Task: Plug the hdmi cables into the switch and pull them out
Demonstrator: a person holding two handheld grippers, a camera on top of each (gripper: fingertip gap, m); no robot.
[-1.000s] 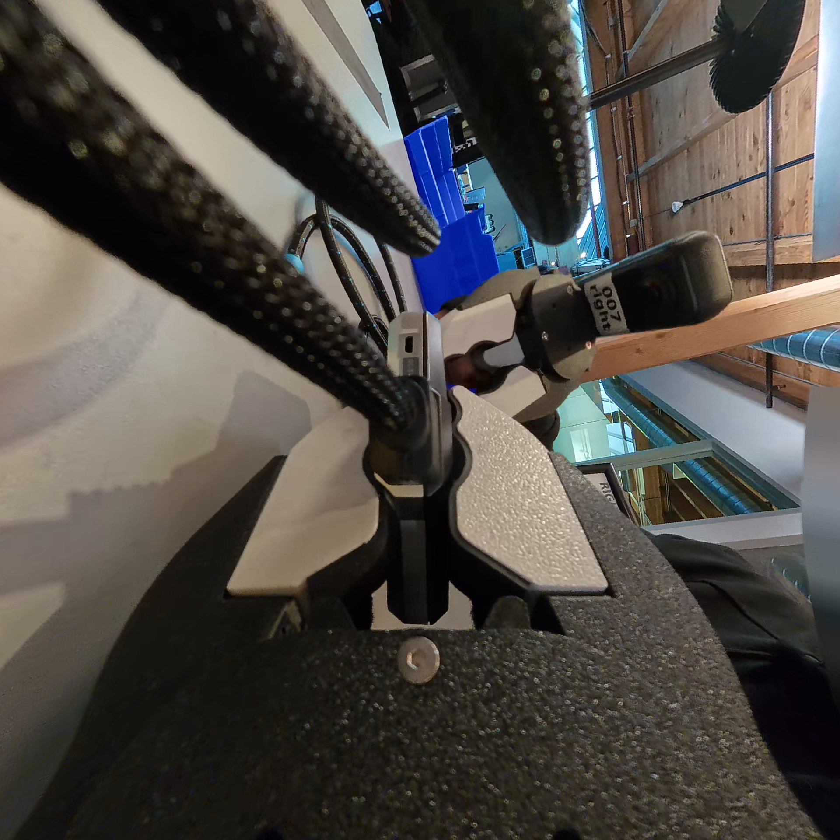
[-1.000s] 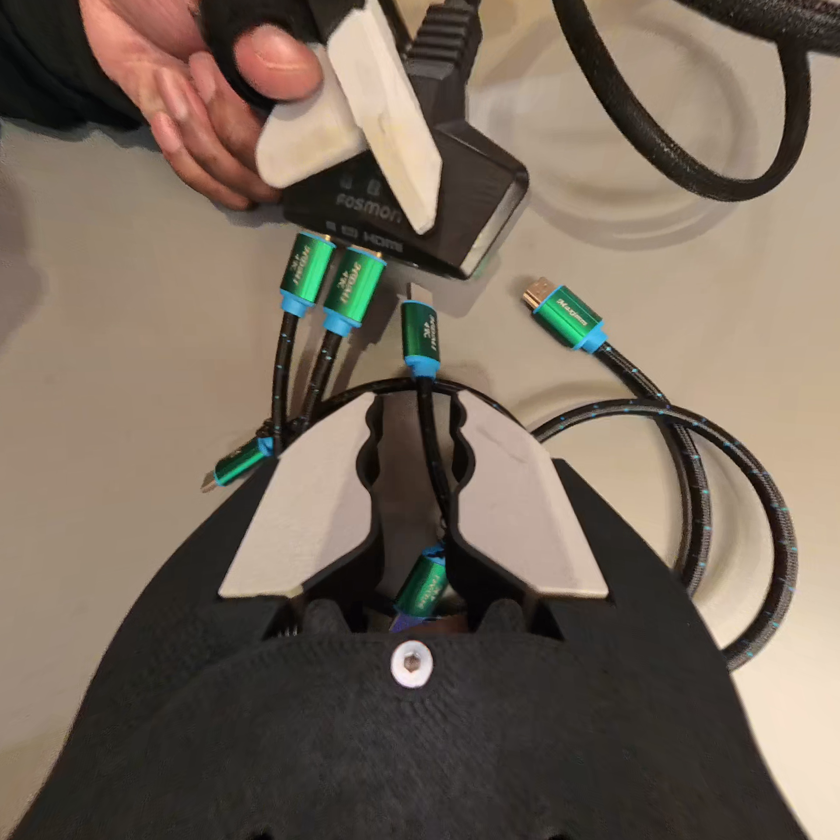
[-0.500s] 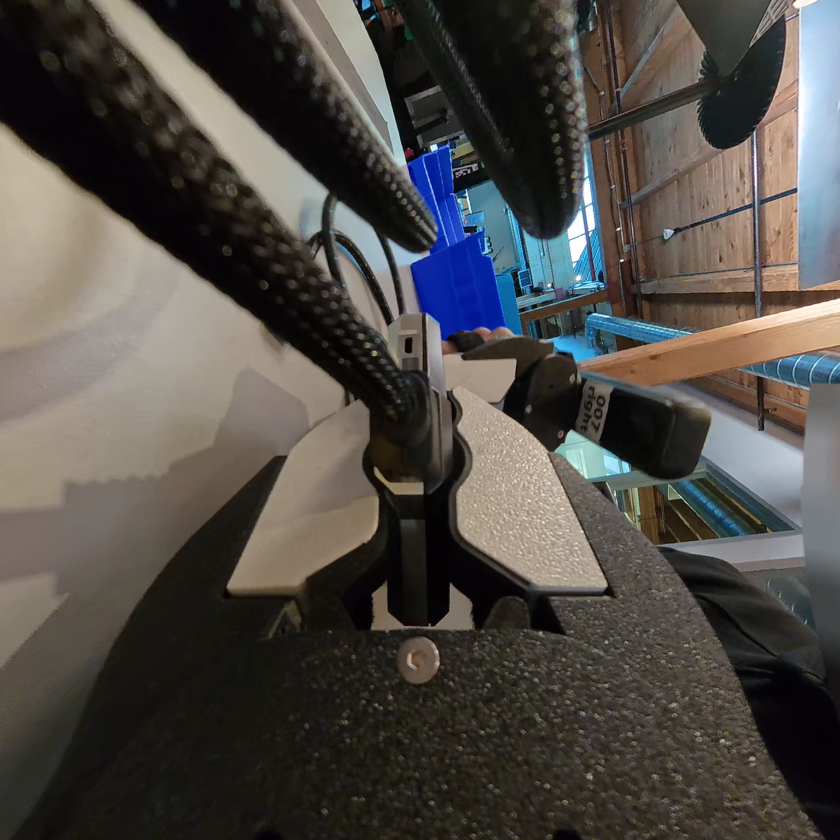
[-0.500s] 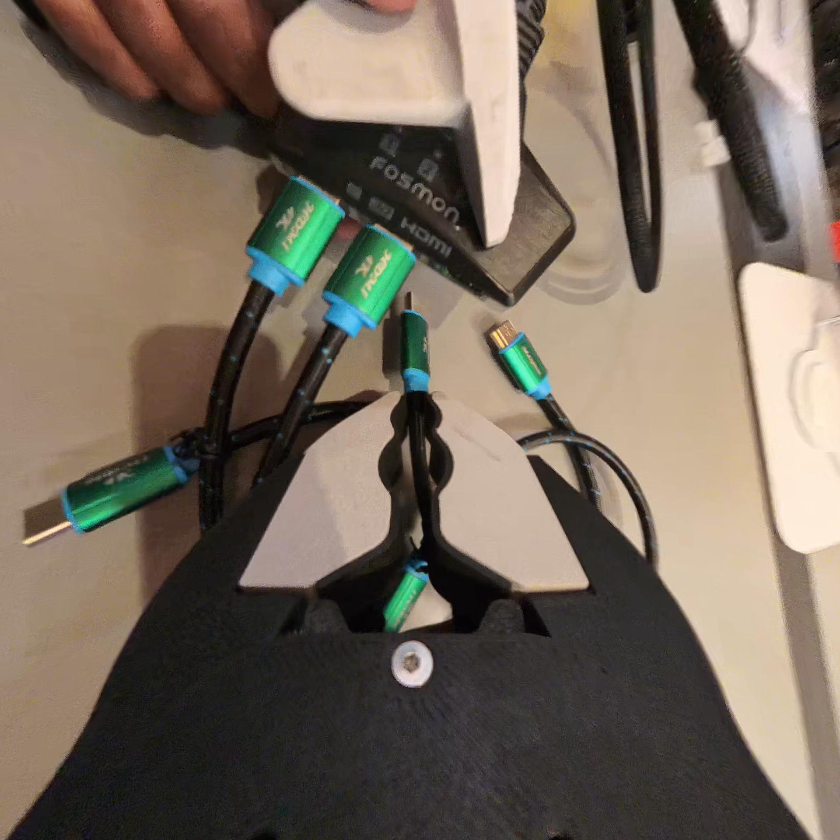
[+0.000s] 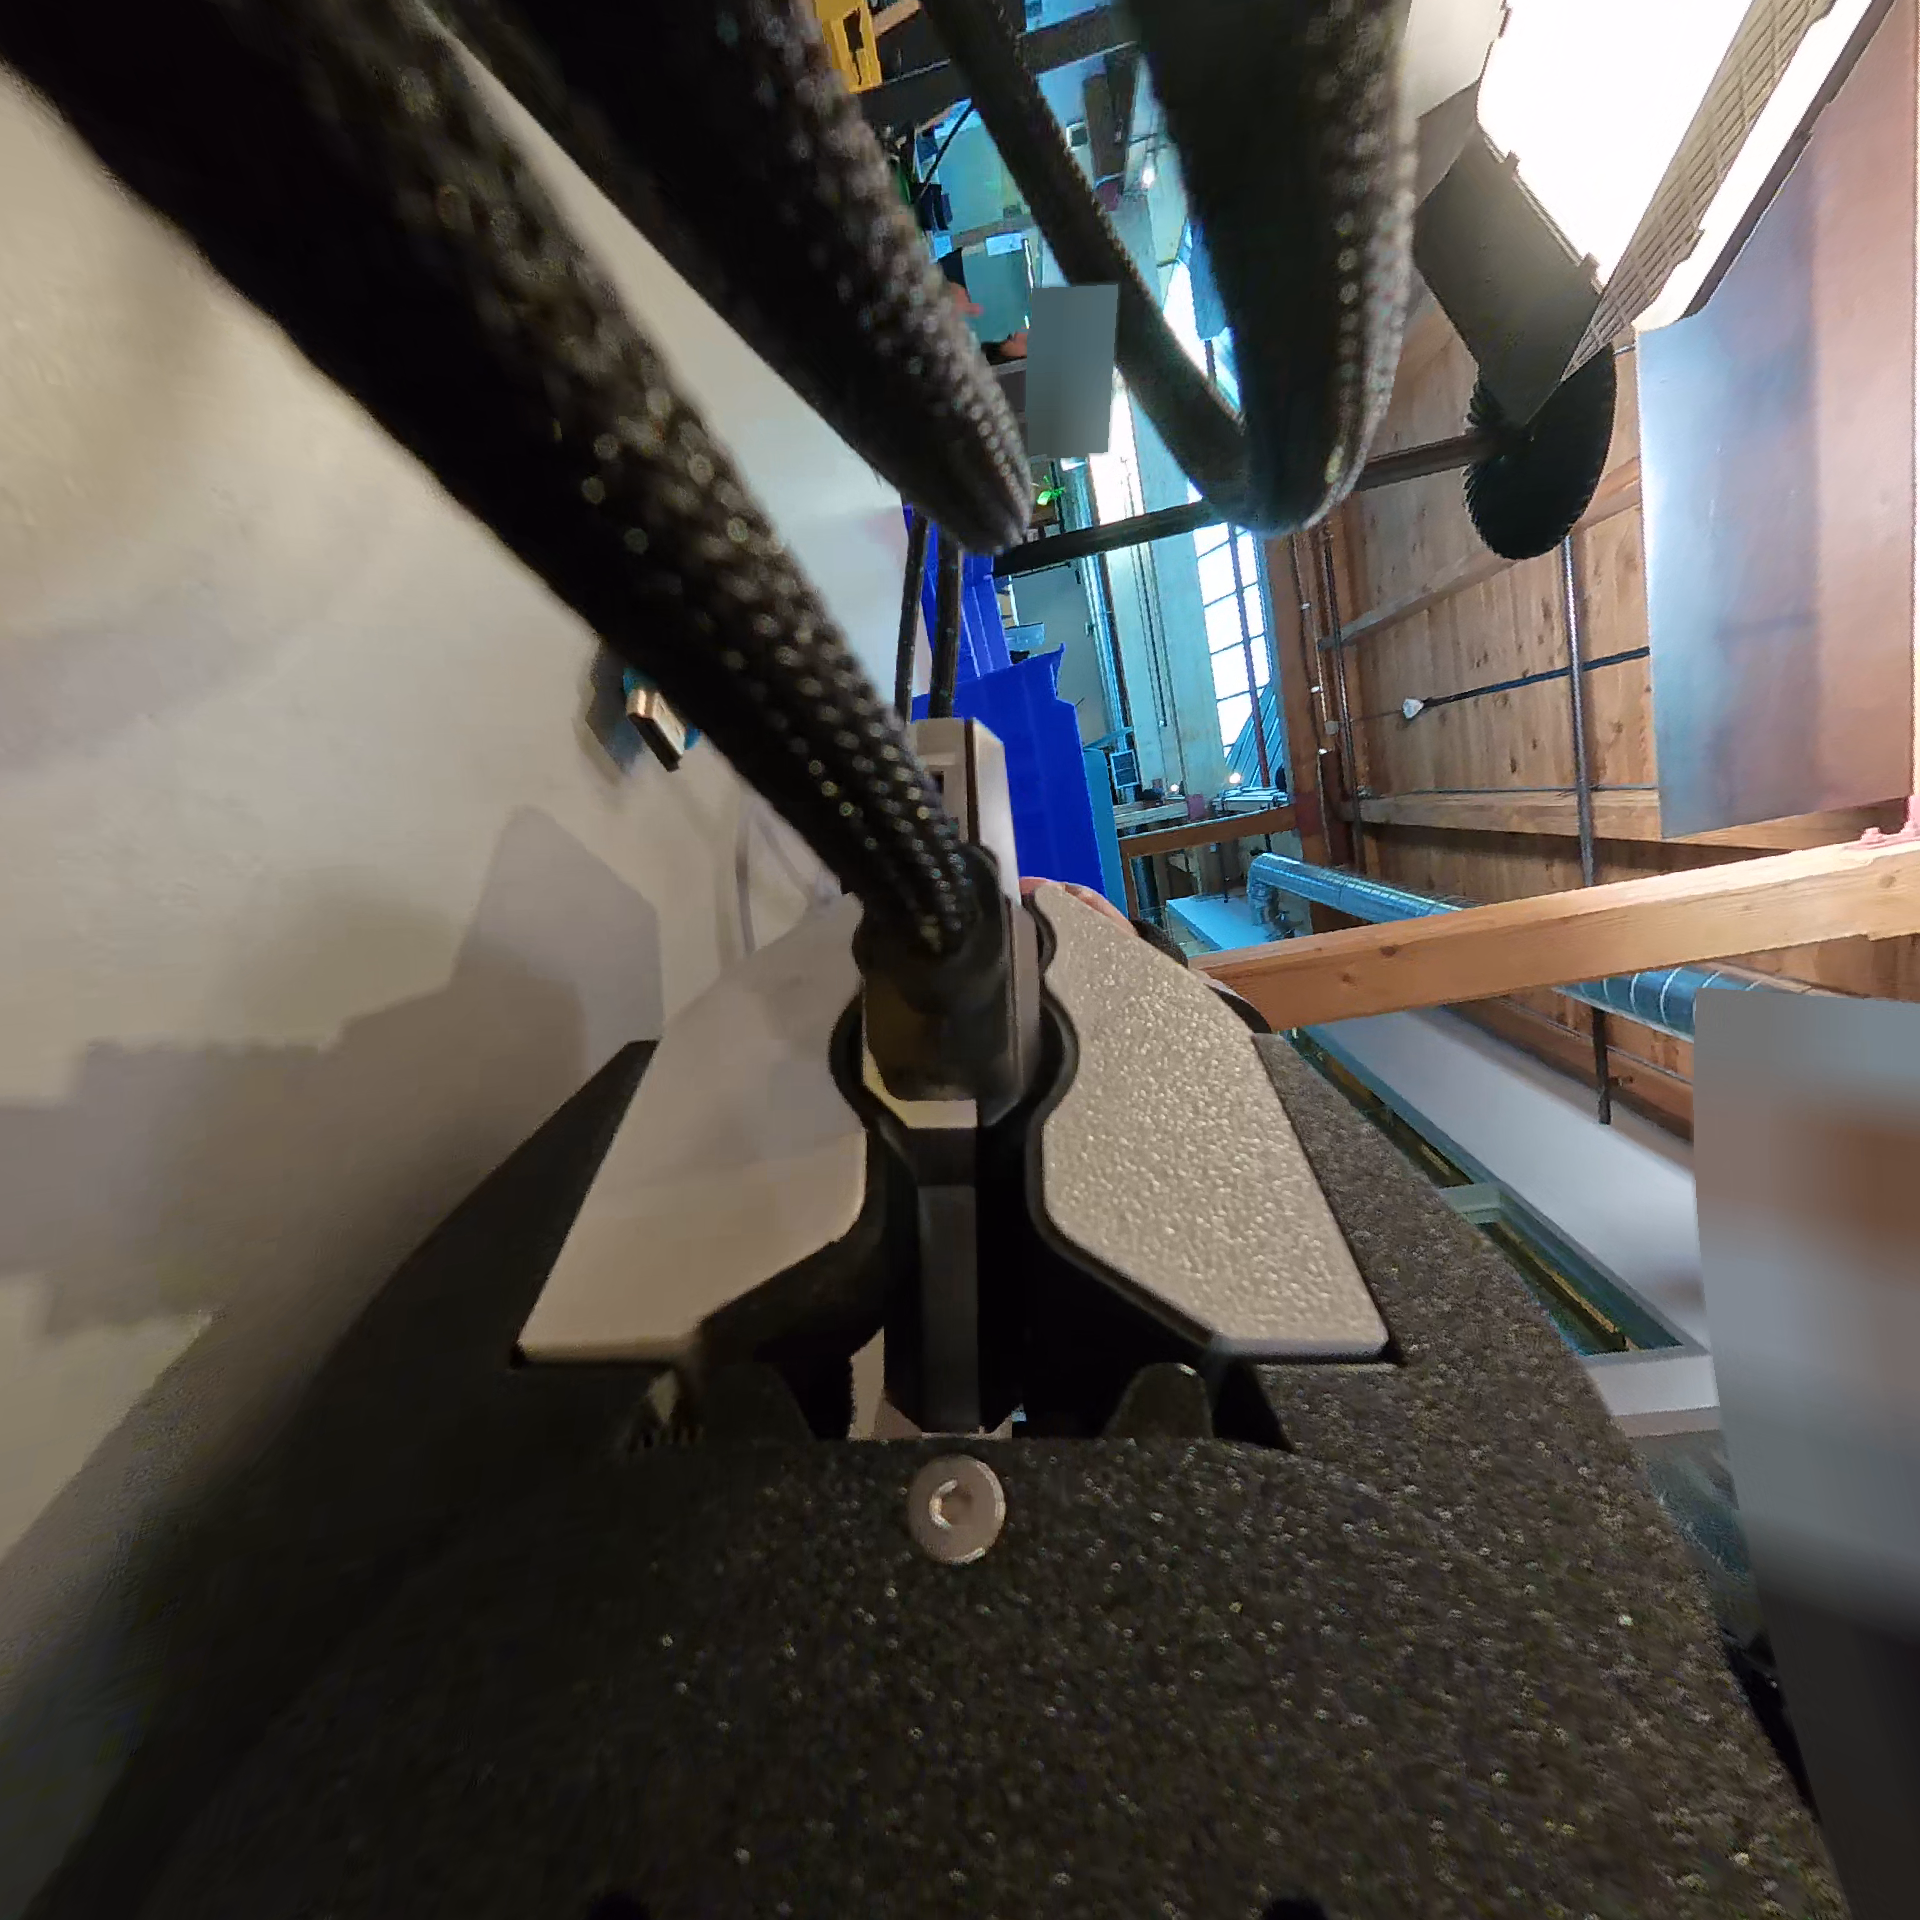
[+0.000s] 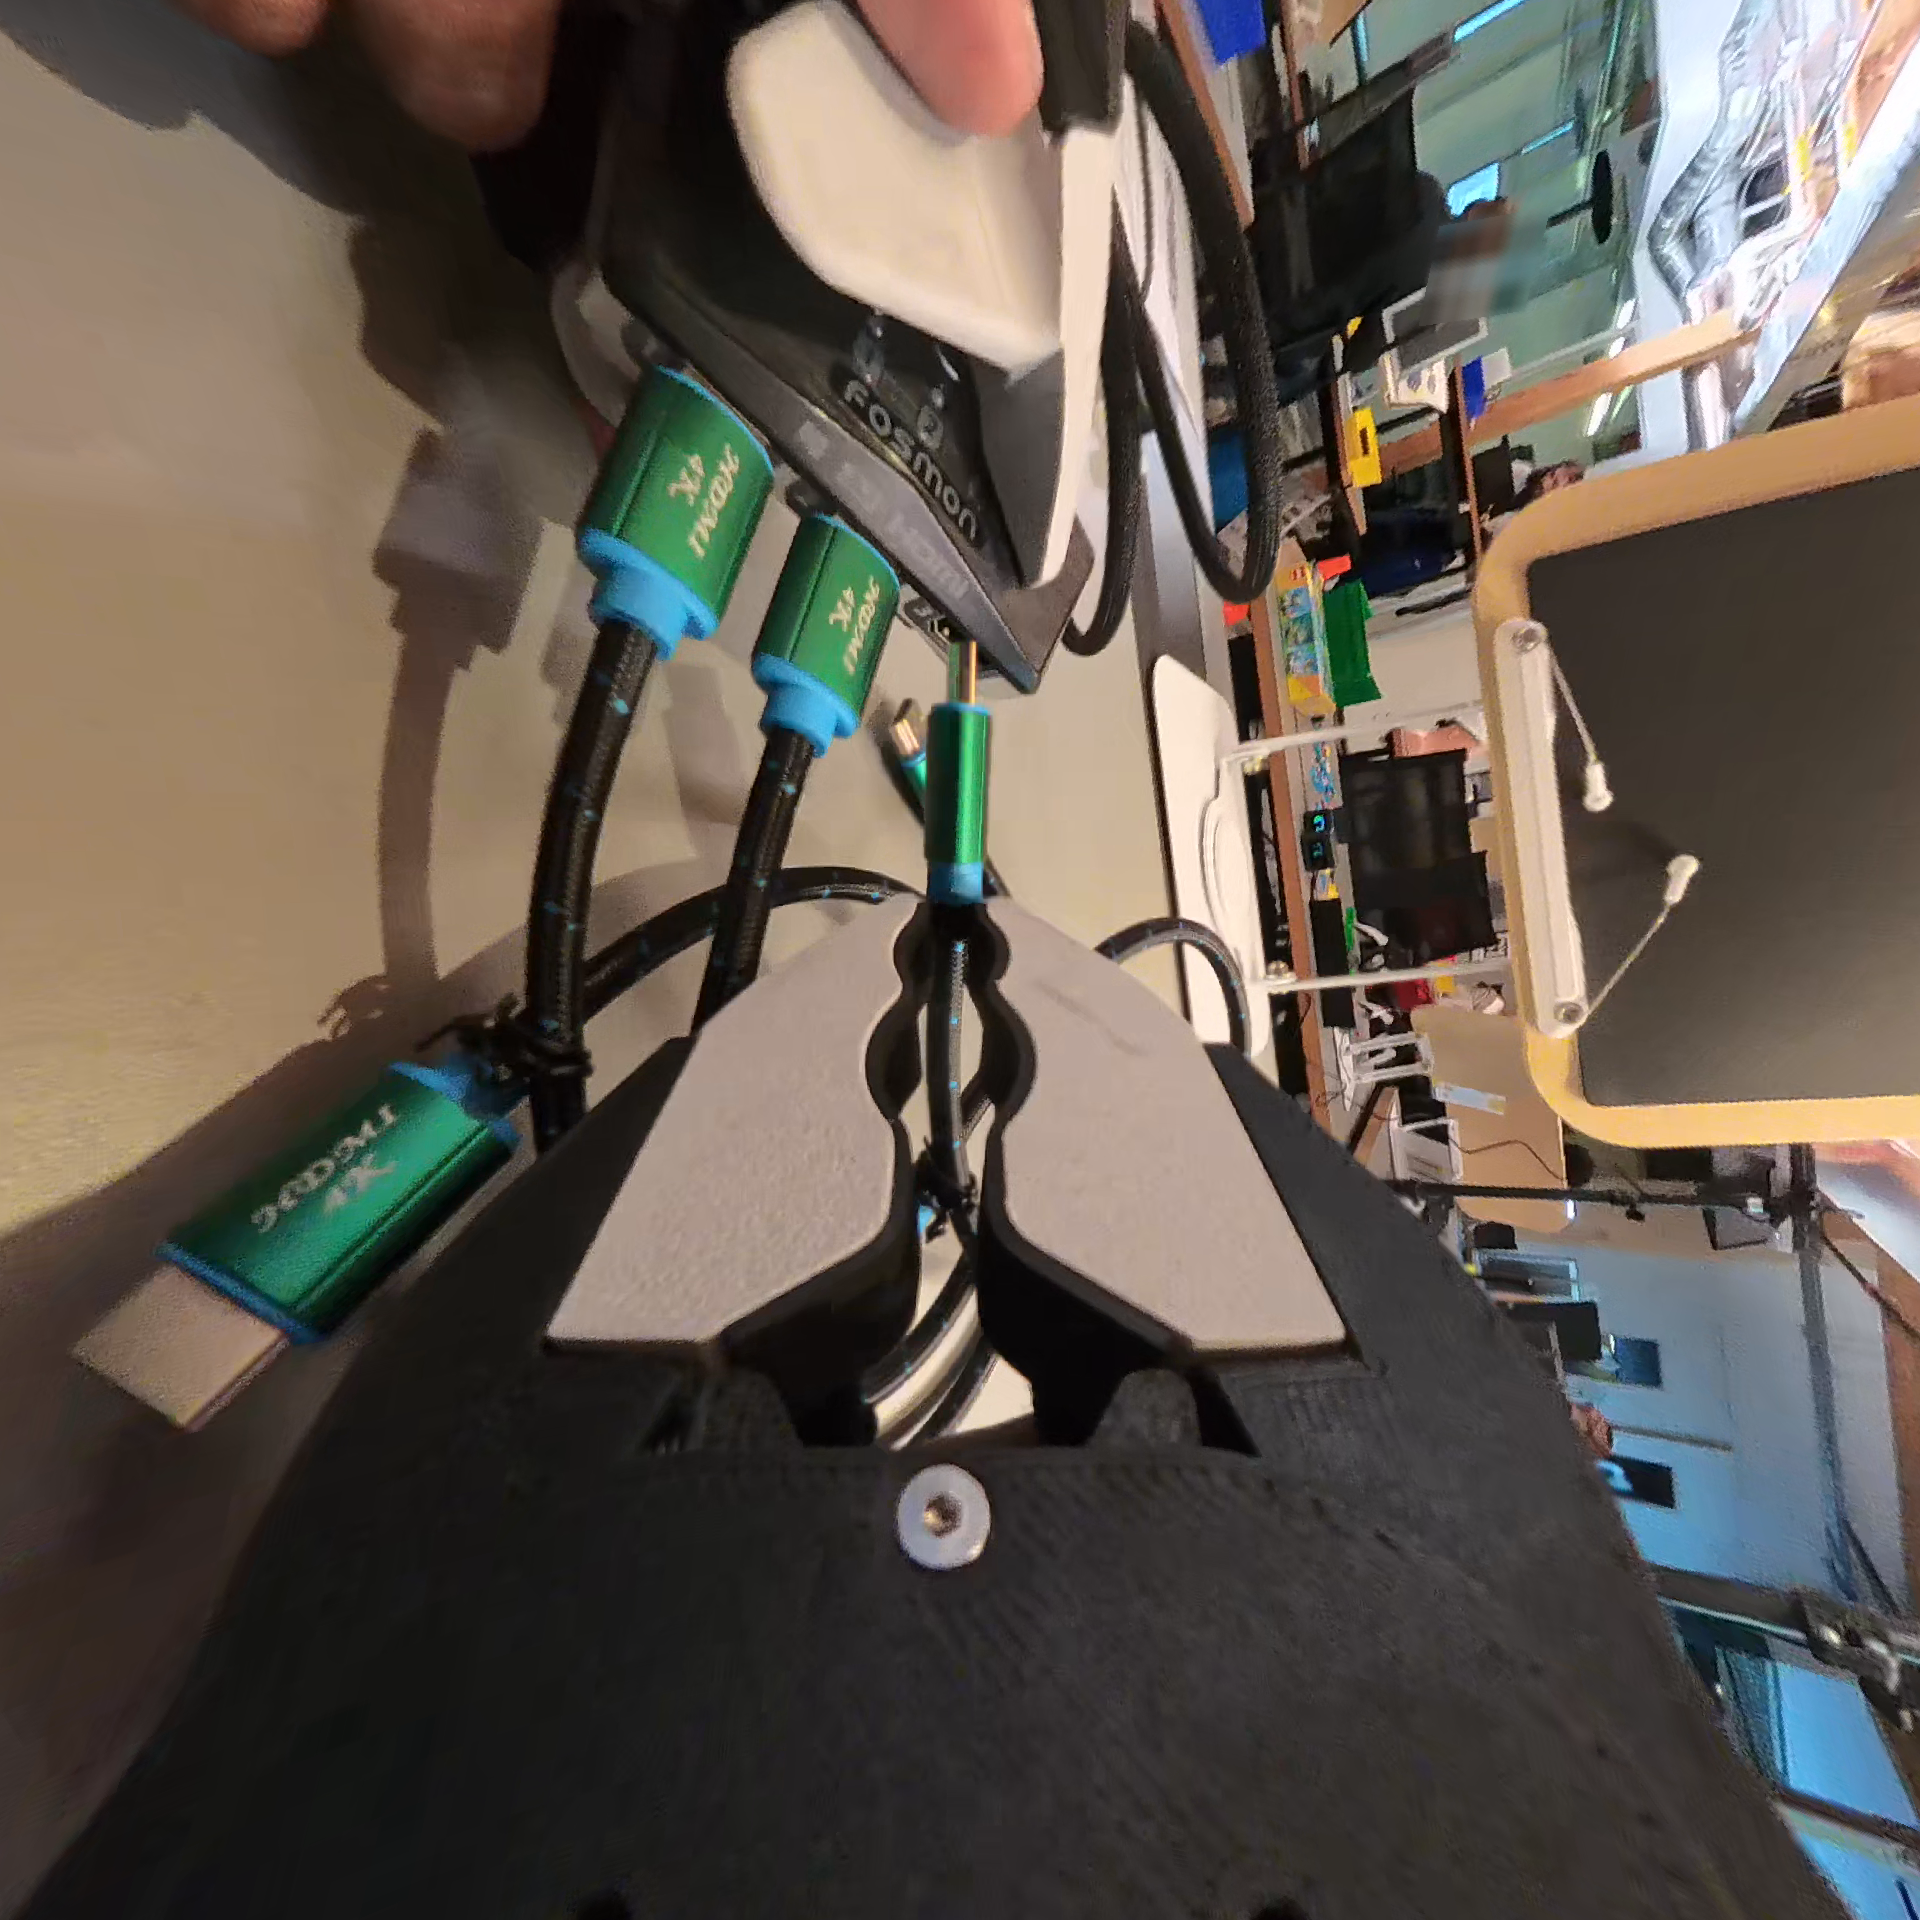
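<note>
Right claw (image 6: 951, 935) pinches a braided cable; left claw (image 5: 961, 997) clamps the flat black switch (image 5: 987, 831).

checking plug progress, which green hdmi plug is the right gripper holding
The thin edge-on plug, its cable pinched between the right gripper fingers, tip just short of the switch. Two others are already plugged in; another lies loose at lower left.

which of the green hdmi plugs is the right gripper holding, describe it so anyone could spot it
Start at the black switch at the top of the right wrist view. Below its lower corner, a green plug rises from the right gripper, which pinches its cable. Unlike the two plugged-in neighbours on its left, it is seen edge-on, thin, tip bare.
</note>
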